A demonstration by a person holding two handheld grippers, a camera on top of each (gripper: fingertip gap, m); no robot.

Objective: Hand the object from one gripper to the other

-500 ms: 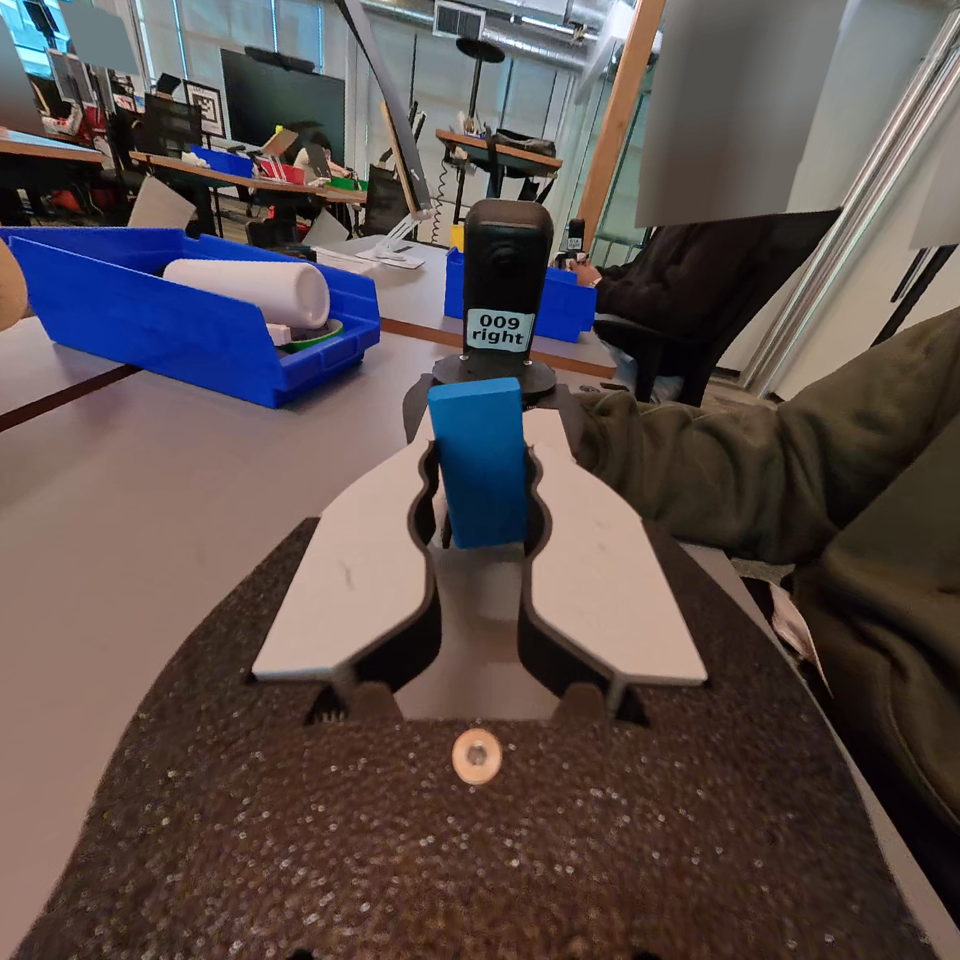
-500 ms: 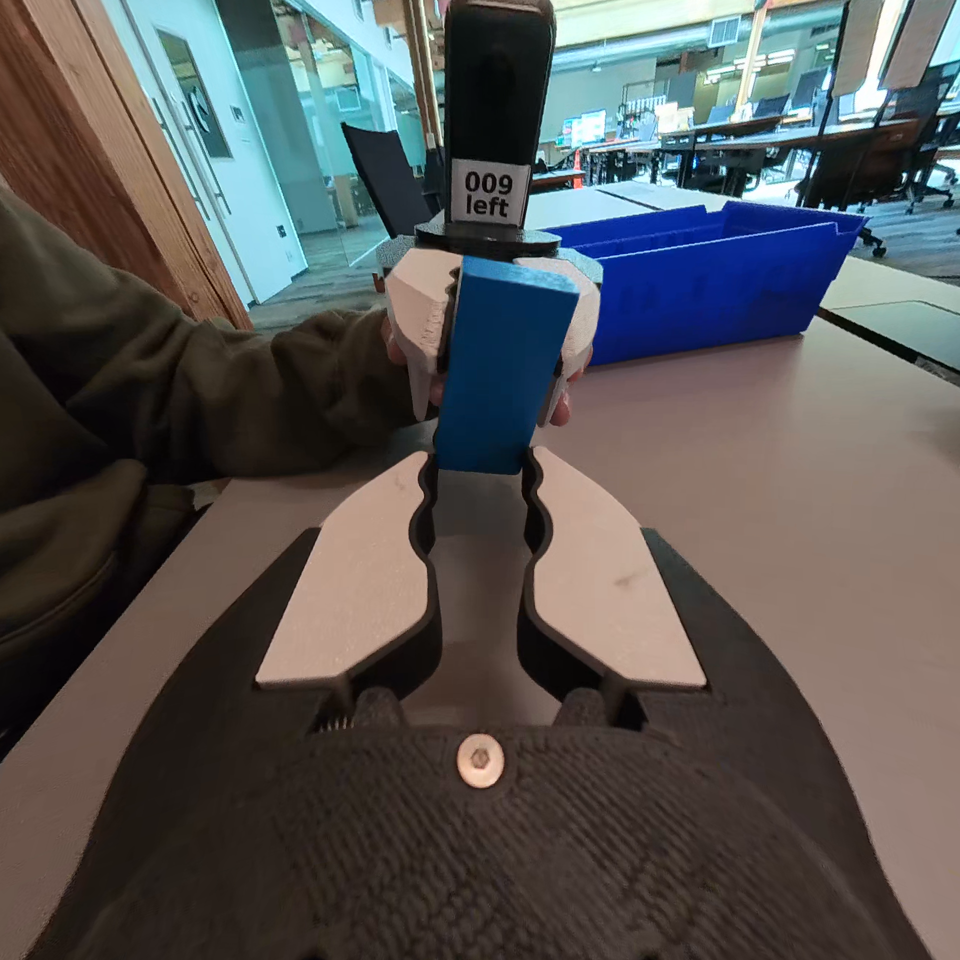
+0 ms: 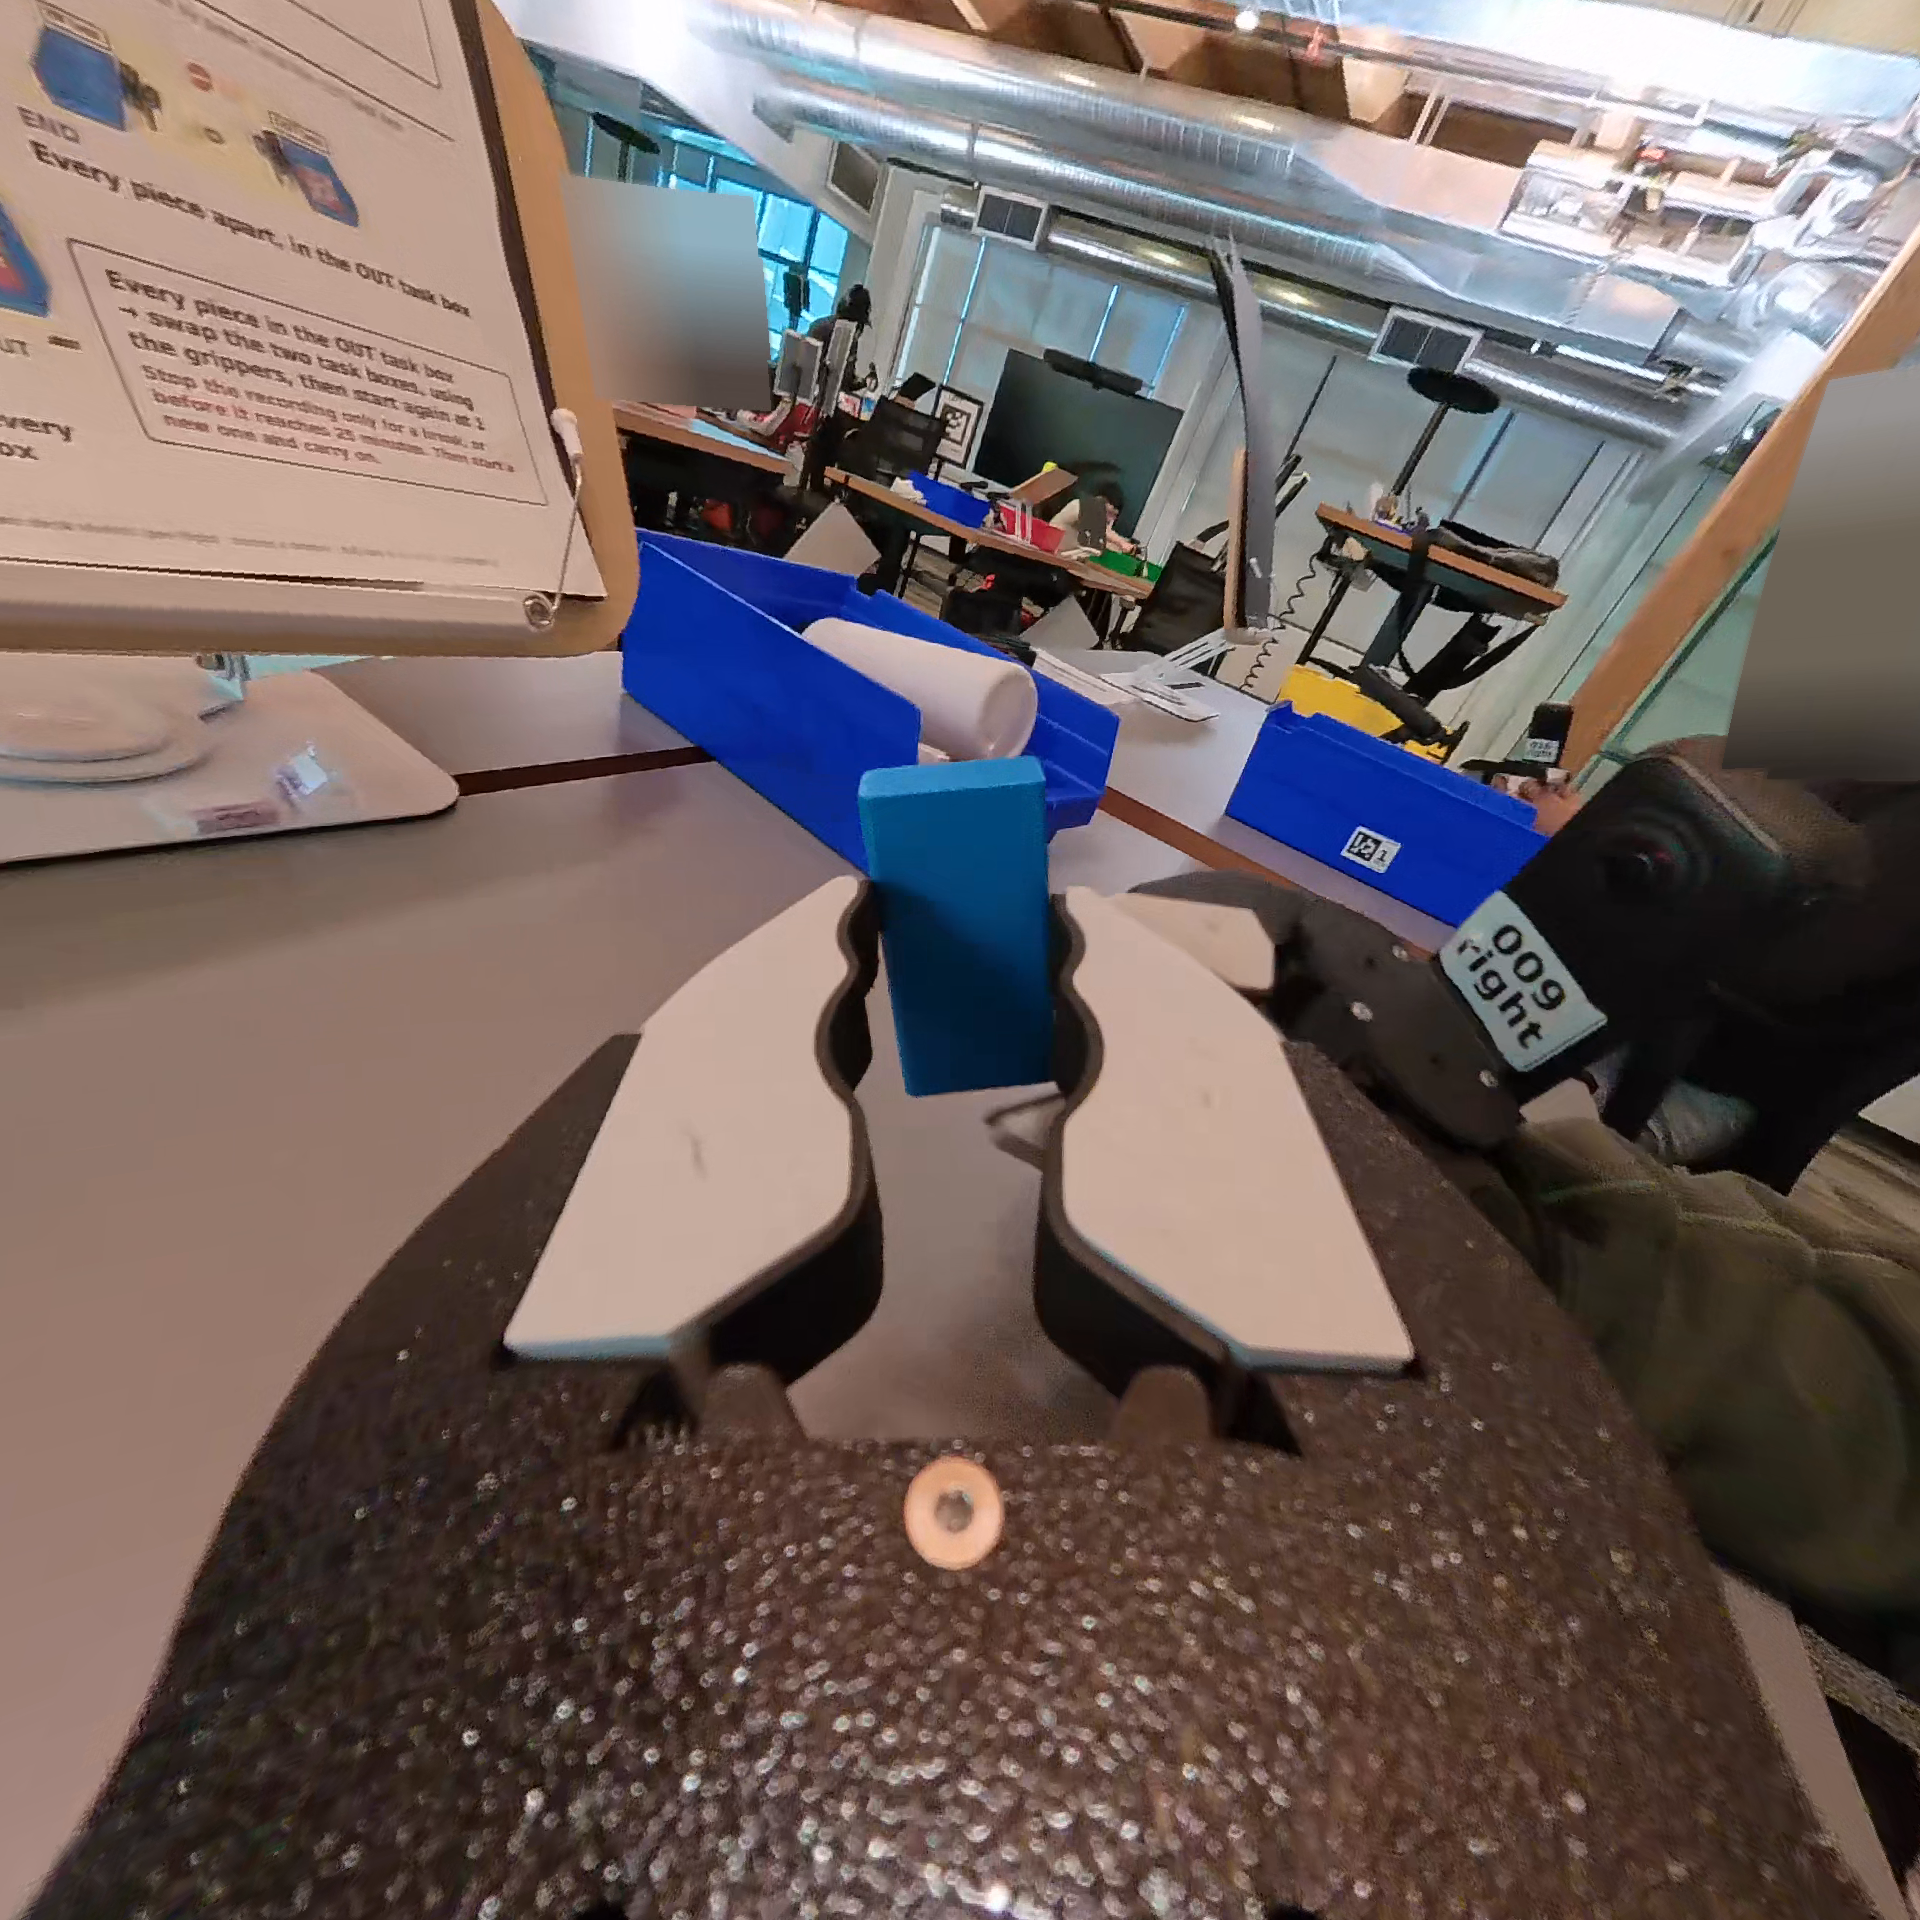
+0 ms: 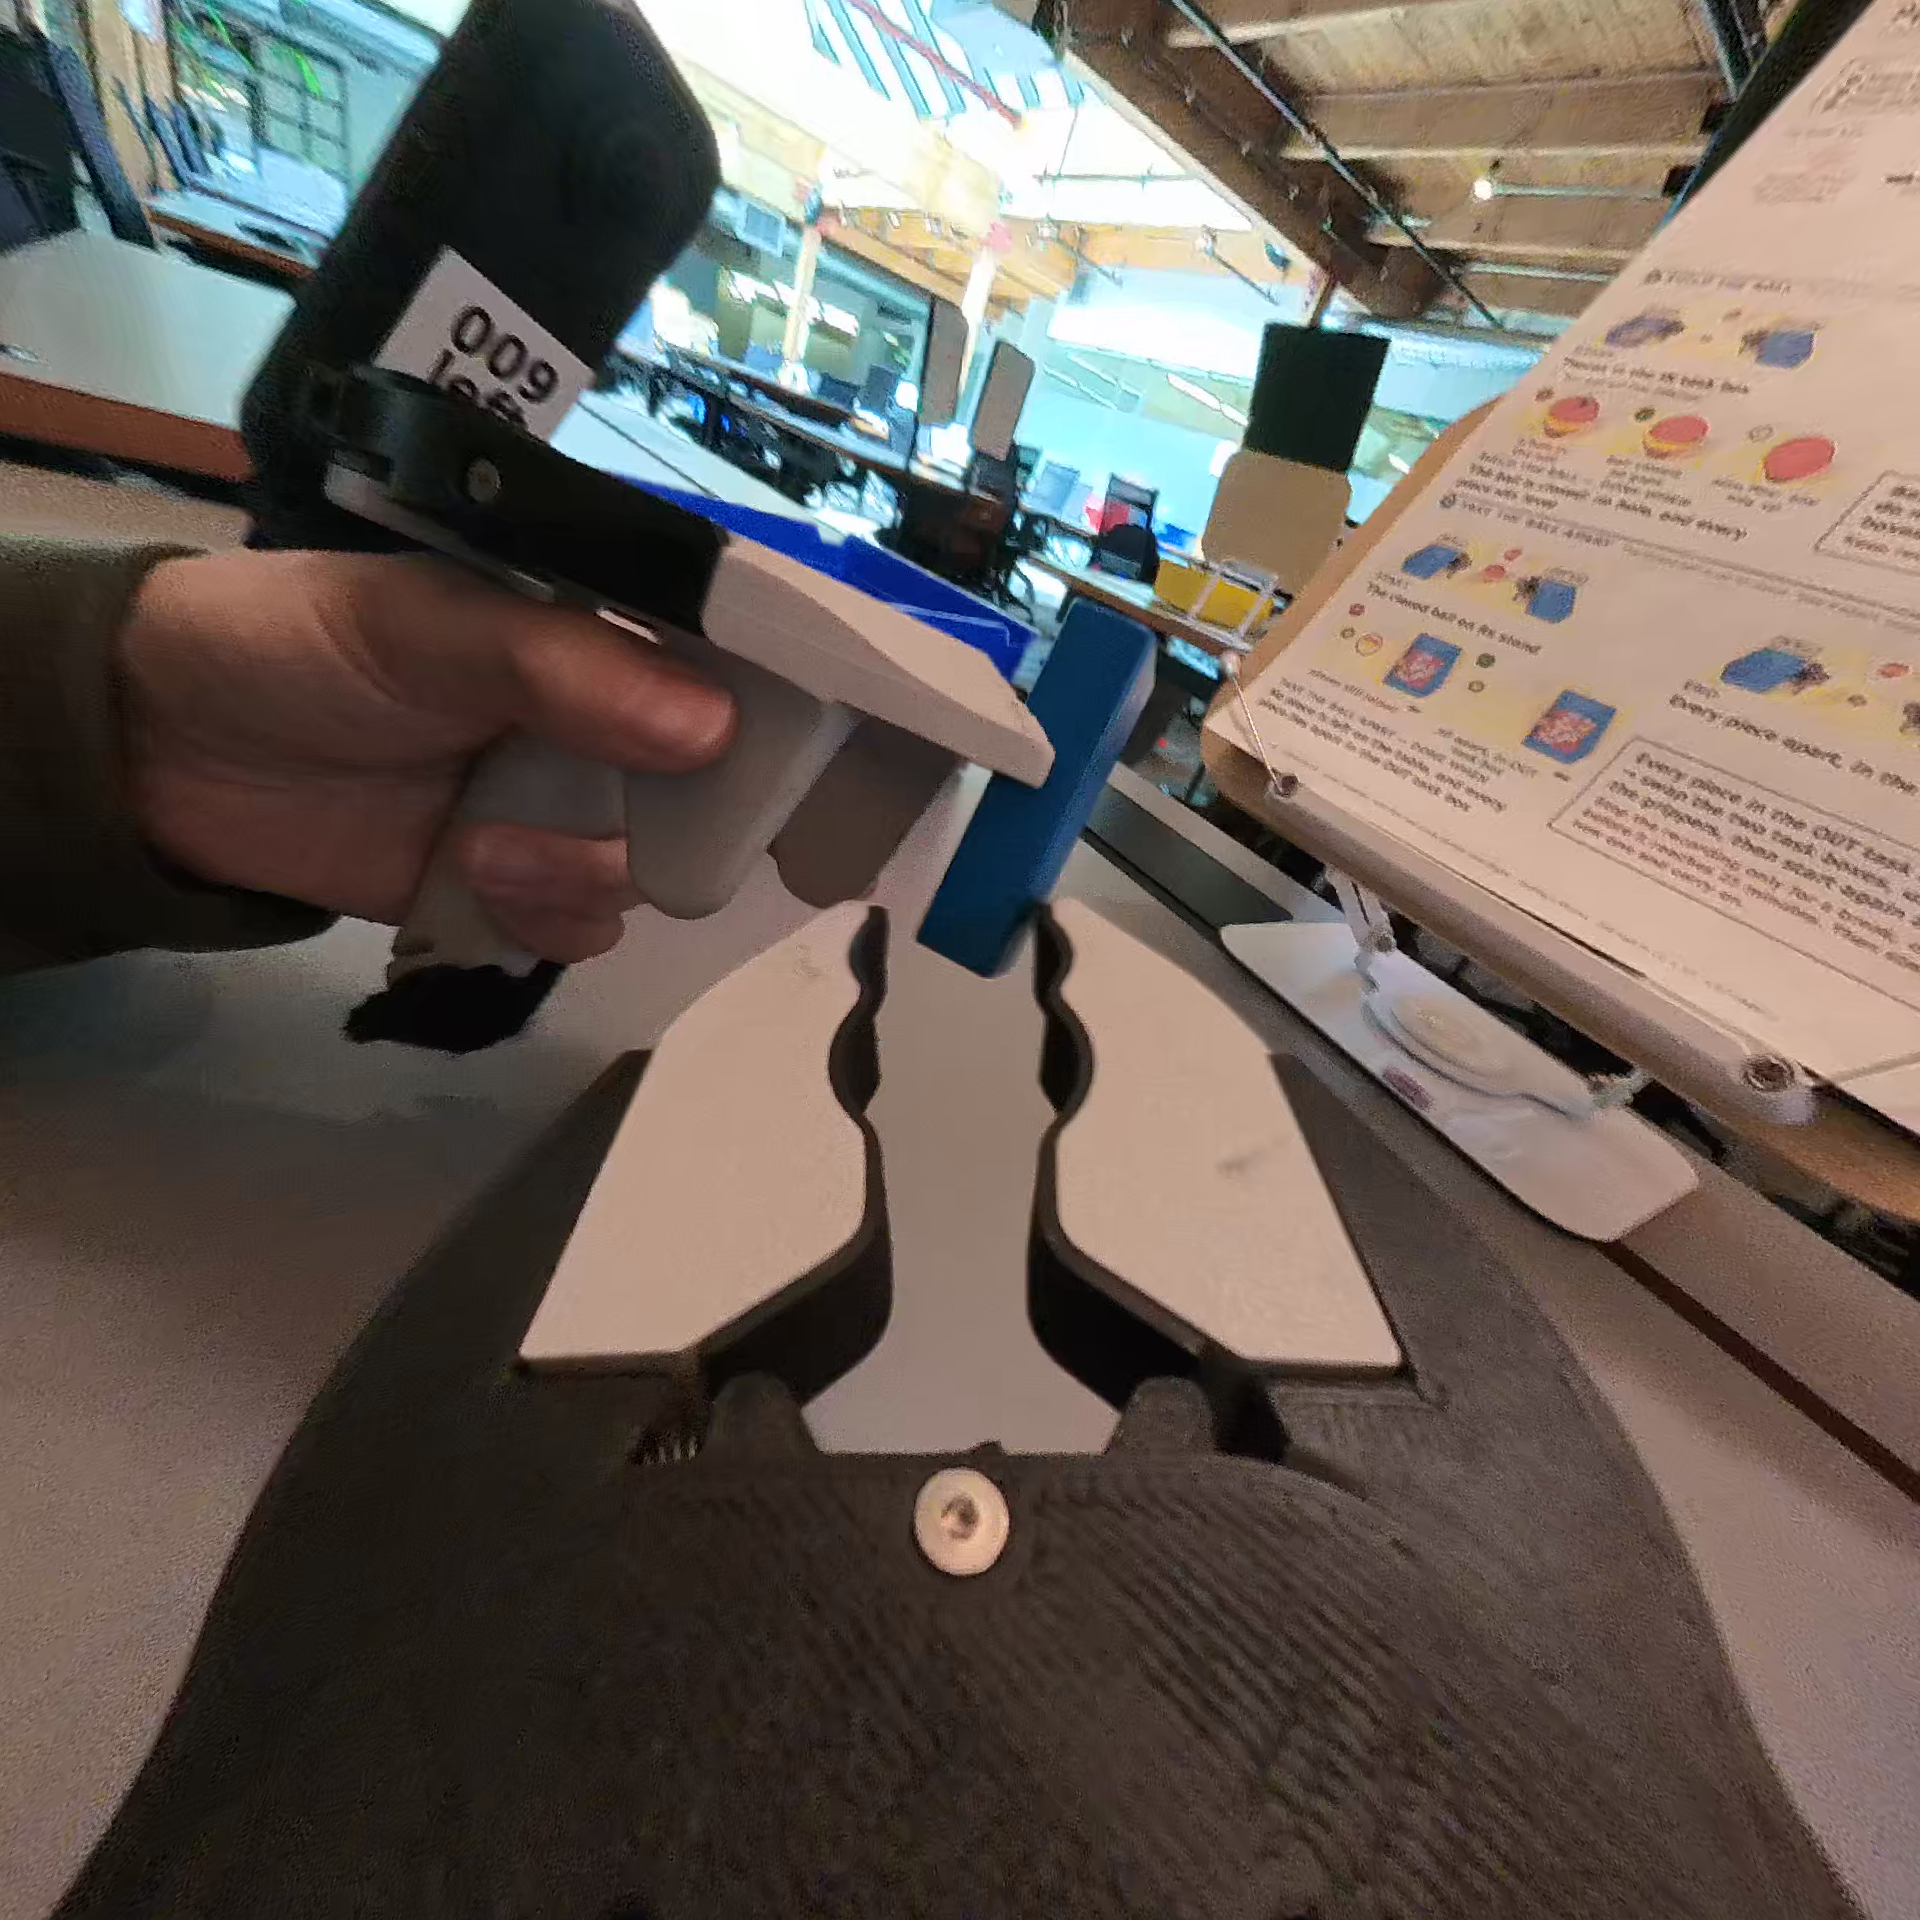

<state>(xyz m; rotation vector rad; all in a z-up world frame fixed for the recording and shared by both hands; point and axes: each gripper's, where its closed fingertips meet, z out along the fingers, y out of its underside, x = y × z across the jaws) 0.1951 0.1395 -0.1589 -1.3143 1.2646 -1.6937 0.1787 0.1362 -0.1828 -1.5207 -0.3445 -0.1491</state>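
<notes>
A blue rectangular block (image 3: 956, 925) stands upright between the fingers of my left gripper (image 3: 958, 899), which is shut on its lower half. In the right wrist view the left gripper (image 4: 1018, 748) is seen from the side, held in a hand (image 4: 364, 727), with the block (image 4: 1049, 769) tilted in its tips. My right gripper (image 4: 958, 914) is open and empty. The block's lower end hangs just above and beyond its tips, near the right one. In the left wrist view one of the right gripper's white fingers (image 3: 1205, 930) shows off to the right, apart from the block.
A blue bin (image 3: 748, 696) holding a white roll (image 3: 935, 686) sits behind the block, and a second blue bin (image 3: 1371, 810) sits farther right. A stand with a printed sheet (image 4: 1610, 644) is close on the right wrist view's right. A green sleeve (image 3: 1714, 1299) lies at the table edge (image 3: 260, 1091). The tips of both grippers are at nearly the same place.
The grippers faced each other head-on with the block between them. Now the left gripper has swung away with the block, and the right gripper sits off to its side, clear of it.
</notes>
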